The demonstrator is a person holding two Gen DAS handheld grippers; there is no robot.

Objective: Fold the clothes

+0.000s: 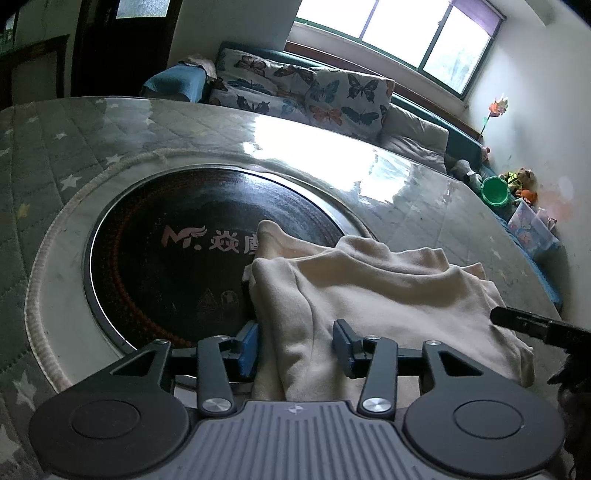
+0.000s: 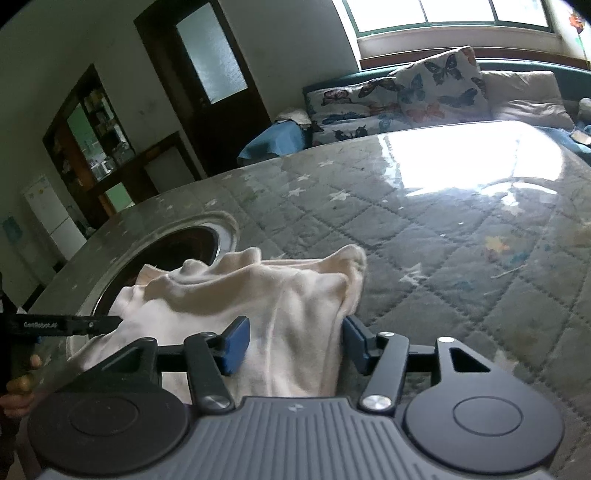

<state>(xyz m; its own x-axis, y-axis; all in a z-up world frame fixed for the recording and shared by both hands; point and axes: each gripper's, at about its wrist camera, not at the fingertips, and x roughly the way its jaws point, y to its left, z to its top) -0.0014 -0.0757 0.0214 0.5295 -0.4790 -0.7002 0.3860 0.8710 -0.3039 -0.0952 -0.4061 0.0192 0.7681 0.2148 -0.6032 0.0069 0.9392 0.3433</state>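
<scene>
Left wrist view: left tool (image 1: 299,345) angled downward, jaws apart astride cream garment (image 1: 369,295).

The garment (image 1: 369,302) lies on the tabletop (image 1: 424,206), its left part over the round hob (image 1: 177,236) set in it. The left tool (image 1: 295,343) straddles its near-left edge, the right tool (image 2: 295,339) its near-right edge, pads apart from the cloth. Beyond the far edge, cushions (image 1: 306,92) line a sofa under the window (image 1: 406,33); toys (image 1: 509,184) lie far right.
</scene>
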